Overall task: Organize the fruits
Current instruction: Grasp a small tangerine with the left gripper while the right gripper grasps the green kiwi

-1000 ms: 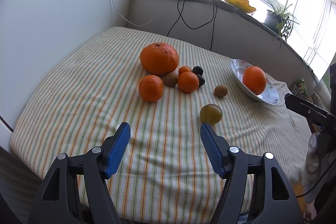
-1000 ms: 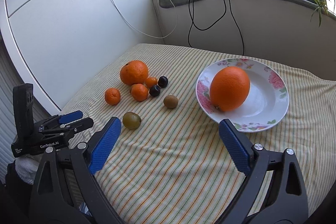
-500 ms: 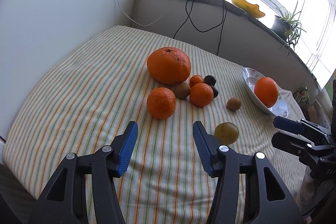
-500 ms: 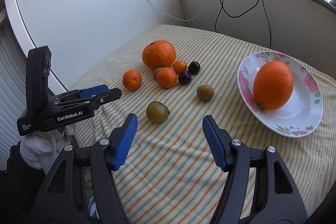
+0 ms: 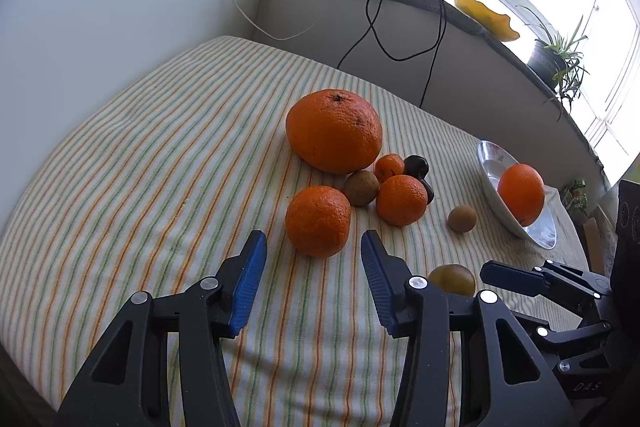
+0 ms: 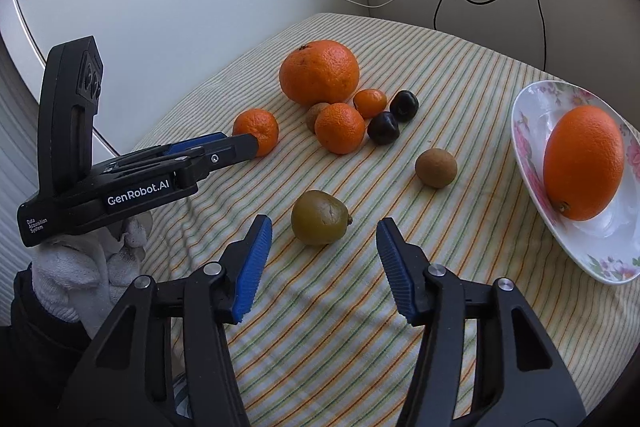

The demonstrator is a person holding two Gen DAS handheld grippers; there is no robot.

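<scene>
Both claws released and empty: left claw [image 5: 312, 255] lined up on the near mandarin [image 5: 318, 221], right claw [image 6: 324, 241] on the greenish fruit [image 6: 319, 217], both on the striped cloth [image 5: 160, 155]; advance until pads straddle widest girth, clench gently, carry to the plate [image 6: 528, 155].

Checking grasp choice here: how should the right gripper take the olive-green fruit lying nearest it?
Grip the olive-green fruit across its round middle, coming from the near side with the open right gripper. Its small stem nub points right, so avoid pinching there.
</scene>
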